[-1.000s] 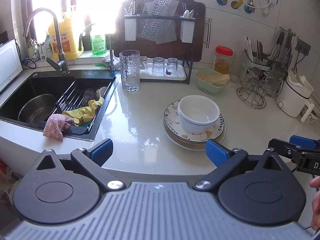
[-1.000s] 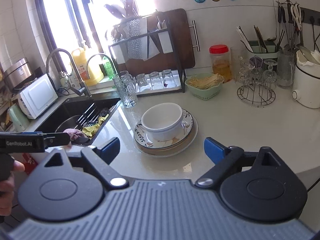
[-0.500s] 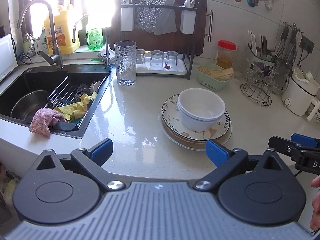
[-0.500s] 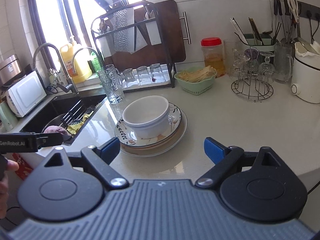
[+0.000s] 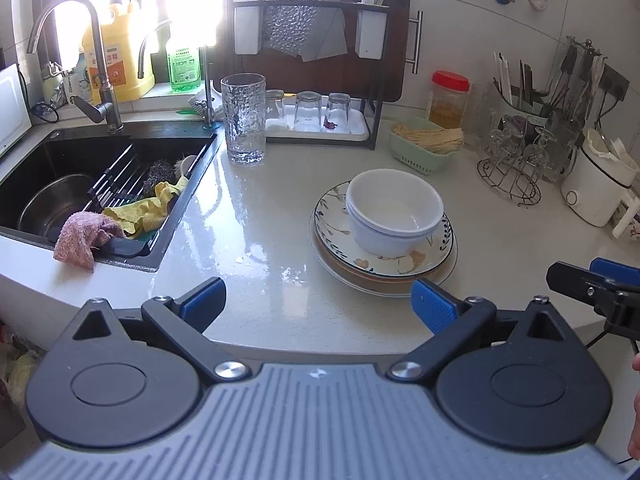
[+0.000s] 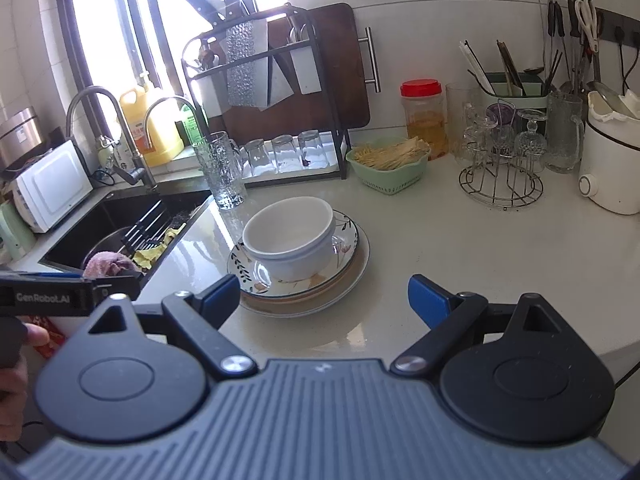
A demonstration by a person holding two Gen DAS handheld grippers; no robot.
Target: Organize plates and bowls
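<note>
Two nested white bowls [image 5: 394, 210] [image 6: 290, 236] sit on a stack of plates [image 5: 344, 252] [image 6: 344, 272], the top one floral, on the pale counter. My left gripper [image 5: 318, 304] stands open at the counter's near edge, just in front and left of the stack, nothing between its blue pads. My right gripper [image 6: 324, 298] is also open, close in front of the stack's near rim, empty. The right gripper's tip [image 5: 592, 284] shows at the right edge of the left wrist view; the left gripper's body [image 6: 68, 296] shows at the left of the right wrist view.
A black sink [image 5: 80, 184] with a steel pot and cloths lies left. A tall ribbed glass [image 5: 243, 120] stands behind the stack, with a dish rack [image 5: 320, 80] holding upturned glasses. A green basket [image 5: 424, 146], a wire glass stand [image 5: 512, 168] and a white appliance [image 5: 596, 188] stand right.
Both grippers have sunk a little and come nearer the counter, so the bowl and plate stack looms larger in both views. Nothing on the counter has moved; both grippers stay open.
</note>
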